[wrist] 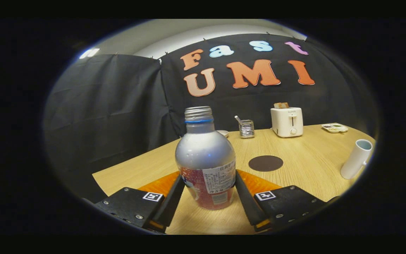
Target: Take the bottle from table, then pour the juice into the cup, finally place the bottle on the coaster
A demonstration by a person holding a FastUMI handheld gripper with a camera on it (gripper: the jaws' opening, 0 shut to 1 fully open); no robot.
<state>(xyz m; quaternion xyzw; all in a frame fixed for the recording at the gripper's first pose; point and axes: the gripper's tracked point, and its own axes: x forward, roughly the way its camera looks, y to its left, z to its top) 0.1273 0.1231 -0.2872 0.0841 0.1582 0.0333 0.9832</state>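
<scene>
Bottle (205, 158) is seen upright on the table (305, 165), standing between the two fingers of the gripper (208, 197). Both fingers (172, 201) are laid against the lower labelled band, one on each side, so the gripper is judged clamped on the bottle; the base looks planted on the wood, so lift is judged not yet begun.

Handling, judged: metal body, rigid, not expected to deform under squeeze. Smooth silvery shoulder above the label is likely slippery; the label band is the better hold and is where contact is made now. Threaded neck appears uncapped, so contents can slosh out if tilted early. Weight cannot be told, as fill level is hidden. A low grip puts mass above the fingers, so tipping during the swing should be expected; slow rotation is advised.

Places relative to the bottle: the dark round coaster (265, 163) lies beyond it to the right, flat on the wood. The white cup (356, 158) stands further right, near the table edge. A white toaster (287, 121) and a small wire holder (246, 128) sit well behind, and a small tray (334, 127) is at the far right rear.

Surface: light wood grain, flat, matte, uncluttered around the bottle. Booth is closed by black cloth walls behind the table.
</scene>
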